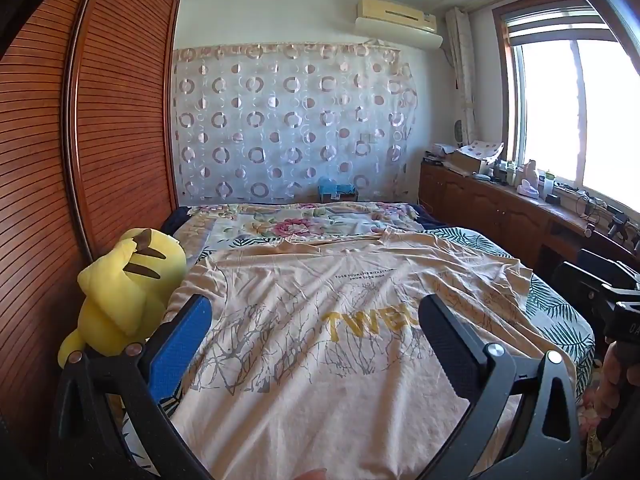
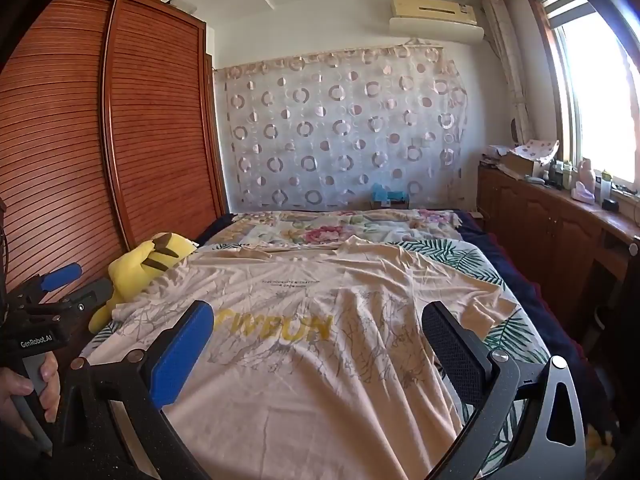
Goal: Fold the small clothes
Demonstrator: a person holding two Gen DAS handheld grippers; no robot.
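A pale peach T-shirt (image 1: 304, 320) with grey branch print and yellow letters lies spread flat and wrinkled on the bed, also filling the right wrist view as the T-shirt (image 2: 320, 344). My left gripper (image 1: 316, 320) hovers over its near half, jaws wide open, nothing between them. My right gripper (image 2: 320, 328) hangs over the shirt's near right part, also wide open and empty. In the right wrist view the left gripper's body (image 2: 44, 308) shows at the left edge, held by a hand (image 2: 24, 392).
A yellow plush toy (image 1: 128, 292) lies at the bed's left edge against the wooden wardrobe (image 1: 80, 140). A floral quilt (image 1: 296, 224) covers the far bed. A wooden cabinet (image 2: 552, 220) with clutter runs along the right under the window.
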